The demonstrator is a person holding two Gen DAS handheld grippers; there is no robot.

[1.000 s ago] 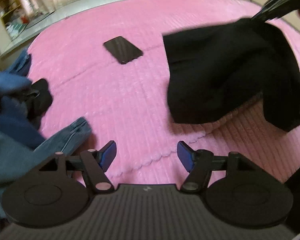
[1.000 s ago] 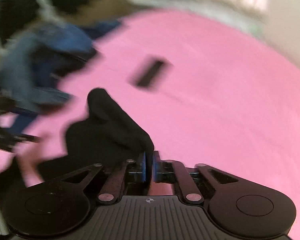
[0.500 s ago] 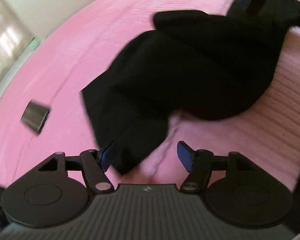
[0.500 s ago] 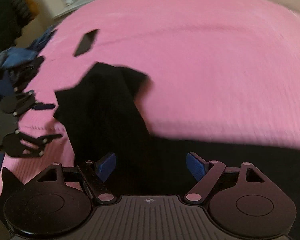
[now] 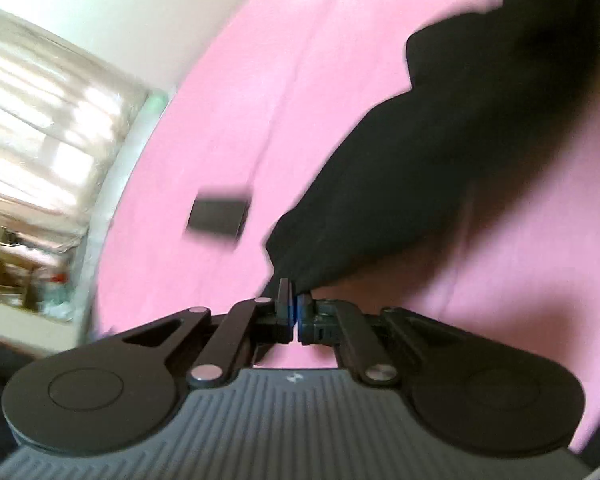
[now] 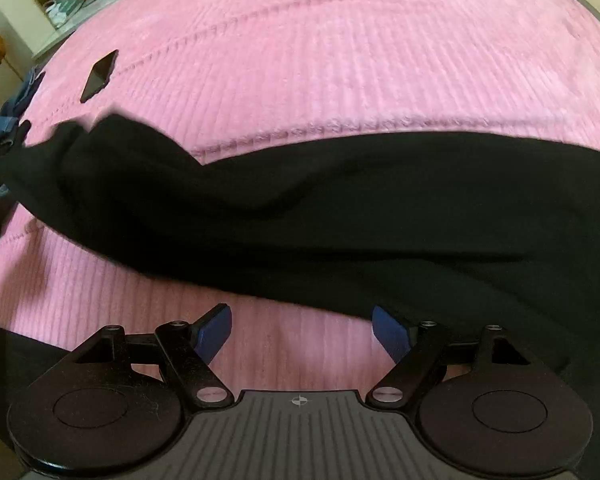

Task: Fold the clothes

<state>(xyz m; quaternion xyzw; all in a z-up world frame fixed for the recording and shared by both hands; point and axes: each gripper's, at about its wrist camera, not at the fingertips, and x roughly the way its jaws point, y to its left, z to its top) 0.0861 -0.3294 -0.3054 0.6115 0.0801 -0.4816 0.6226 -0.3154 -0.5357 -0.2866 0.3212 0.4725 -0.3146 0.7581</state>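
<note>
Left claw (image 5: 293,307) is clamped on a corner of the black garment (image 5: 440,168), which stretches ahead and rightward over the pink bed (image 5: 228,112). Right claw (image 6: 302,330) stands apart, the garment (image 6: 300,208) just beyond its fingertips; a phone (image 6: 99,74) lies far ahead-left.

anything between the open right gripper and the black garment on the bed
Nothing visible does. The right gripper is open over bare pink bedspread, with the black garment directly ahead. The phone lies far beyond it.
</note>
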